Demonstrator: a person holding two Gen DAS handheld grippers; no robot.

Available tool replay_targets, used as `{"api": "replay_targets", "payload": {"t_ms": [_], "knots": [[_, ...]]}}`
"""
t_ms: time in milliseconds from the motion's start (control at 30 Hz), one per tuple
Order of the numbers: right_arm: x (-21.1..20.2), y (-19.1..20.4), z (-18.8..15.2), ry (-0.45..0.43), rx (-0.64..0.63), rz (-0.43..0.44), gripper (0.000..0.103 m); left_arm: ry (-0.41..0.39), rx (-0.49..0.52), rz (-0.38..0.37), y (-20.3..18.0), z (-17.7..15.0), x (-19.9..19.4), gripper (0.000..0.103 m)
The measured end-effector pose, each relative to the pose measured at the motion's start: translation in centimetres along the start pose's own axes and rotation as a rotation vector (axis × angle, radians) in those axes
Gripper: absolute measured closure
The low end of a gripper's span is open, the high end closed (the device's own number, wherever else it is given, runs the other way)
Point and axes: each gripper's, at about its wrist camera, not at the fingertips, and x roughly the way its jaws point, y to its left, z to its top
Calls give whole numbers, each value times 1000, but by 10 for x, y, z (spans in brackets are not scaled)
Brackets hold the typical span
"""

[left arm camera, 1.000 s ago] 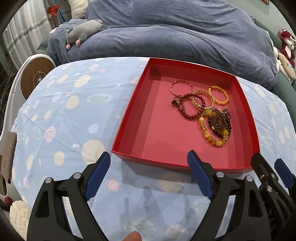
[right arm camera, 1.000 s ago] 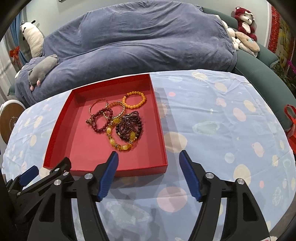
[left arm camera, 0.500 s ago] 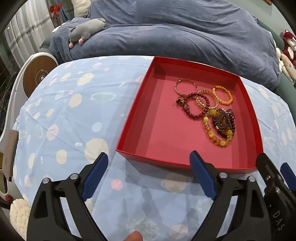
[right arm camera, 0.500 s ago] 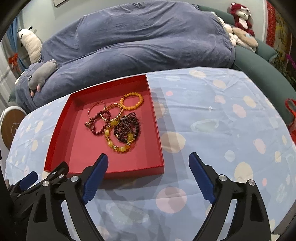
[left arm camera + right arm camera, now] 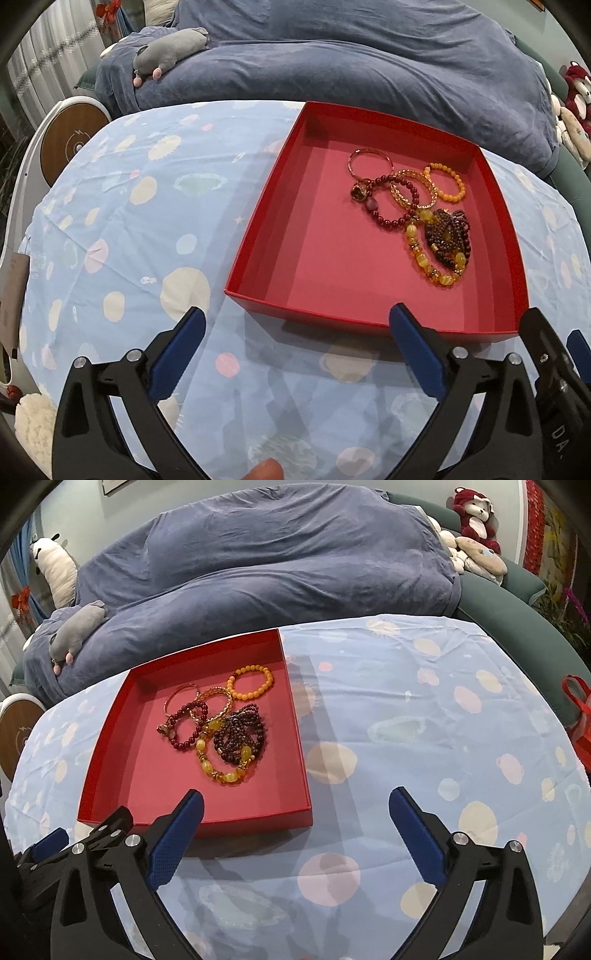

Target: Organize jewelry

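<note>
**Tangled bracelets in the red tray, both grippers spread wide in front of it**

Together in the far right part of the red tray (image 5: 258, 236), a cluster of bracelets lies overlapping. Farthest back sits the orange bead bracelet (image 5: 445, 182), lying flat and round. Beside it, toward the tray's middle, a thin gold bangle (image 5: 369, 162) rests against a dark red bead bracelet (image 5: 397, 203), and a gold chain bracelet (image 5: 413, 190) crosses between them. Nearest the front edge, a yellow bead bracelet (image 5: 430, 258) loops around and under a bunched dark purple bead strand (image 5: 448, 236). The left half of the tray floor is bare red.

The tray stands on a light blue tablecloth (image 5: 424, 720) printed with pale dots. Behind the table lies a sofa draped in a blue-grey blanket (image 5: 277, 572), with a grey plush toy (image 5: 75, 629) at its left end and a red and white plush bear (image 5: 474, 515) at the right.

The left gripper (image 5: 293, 350) hovers just in front of the tray's near wall, jaws spread wide and holding nothing. The right gripper (image 5: 295, 830) hangs near the tray's front right corner, likewise released and empty, with its left finger over the tray's front edge in the right wrist view.
</note>
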Motion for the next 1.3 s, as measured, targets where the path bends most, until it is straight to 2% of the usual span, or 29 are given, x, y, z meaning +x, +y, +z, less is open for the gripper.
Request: {"api": "replay_targets", "payload": {"t_ms": [300,1300], "knots": [[1,-2,-1,5,10,5,6,-1,40,-5,-4,0,2,7],[2,-2,-2,11,9,6,6,-15,34,8,-3,-1,1,7]]}}
